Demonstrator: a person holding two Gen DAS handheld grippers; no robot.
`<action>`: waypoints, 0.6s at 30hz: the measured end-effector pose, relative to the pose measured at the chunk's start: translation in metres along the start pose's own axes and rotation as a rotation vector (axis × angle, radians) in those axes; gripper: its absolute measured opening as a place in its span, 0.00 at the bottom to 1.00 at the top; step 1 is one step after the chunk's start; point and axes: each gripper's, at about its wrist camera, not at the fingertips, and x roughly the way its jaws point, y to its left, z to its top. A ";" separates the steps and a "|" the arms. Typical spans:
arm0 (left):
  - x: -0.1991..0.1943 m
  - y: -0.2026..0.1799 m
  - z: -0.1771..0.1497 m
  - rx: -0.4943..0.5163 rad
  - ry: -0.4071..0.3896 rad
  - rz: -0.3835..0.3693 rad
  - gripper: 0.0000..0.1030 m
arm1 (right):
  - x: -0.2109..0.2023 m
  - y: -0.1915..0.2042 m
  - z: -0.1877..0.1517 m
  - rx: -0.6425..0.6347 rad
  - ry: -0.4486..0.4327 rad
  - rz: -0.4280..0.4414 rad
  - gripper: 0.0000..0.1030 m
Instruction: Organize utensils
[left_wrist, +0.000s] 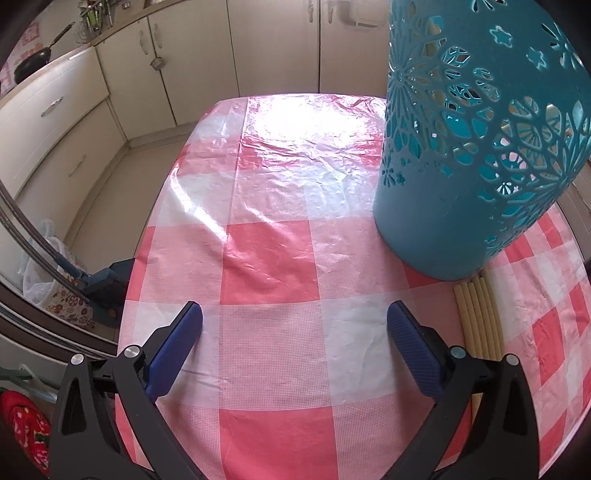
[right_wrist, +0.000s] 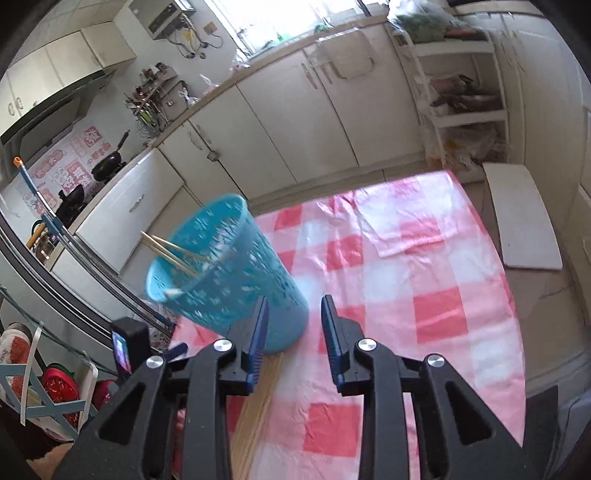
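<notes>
A tall teal perforated holder (left_wrist: 472, 155) stands on the red-and-white checked table (left_wrist: 269, 258). In the right wrist view the holder (right_wrist: 229, 280) has a few pale chopsticks (right_wrist: 170, 249) sticking out of its rim. A bundle of pale chopsticks (left_wrist: 476, 317) lies on the table just in front of the holder and shows in the right wrist view (right_wrist: 258, 406) too. My left gripper (left_wrist: 295, 325) is open and empty, low over the table, left of the bundle. My right gripper (right_wrist: 293, 321) is open and empty, above the table beside the holder's base.
Cream kitchen cabinets (left_wrist: 207, 62) run along the far side and left of the table. A white board (right_wrist: 521, 218) leans on the floor at the right. A shelf unit (right_wrist: 461, 85) stands behind it. Bags and a mop (left_wrist: 66, 266) sit on the floor at the left.
</notes>
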 end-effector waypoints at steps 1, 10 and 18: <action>0.000 0.000 0.000 0.000 0.000 0.000 0.93 | 0.003 -0.007 -0.008 0.018 0.016 -0.007 0.29; 0.000 0.001 0.000 0.000 0.000 -0.001 0.93 | 0.021 -0.039 -0.049 0.107 0.097 -0.041 0.29; 0.000 0.001 0.000 0.000 0.000 -0.001 0.93 | 0.027 -0.028 -0.061 0.047 0.137 -0.036 0.31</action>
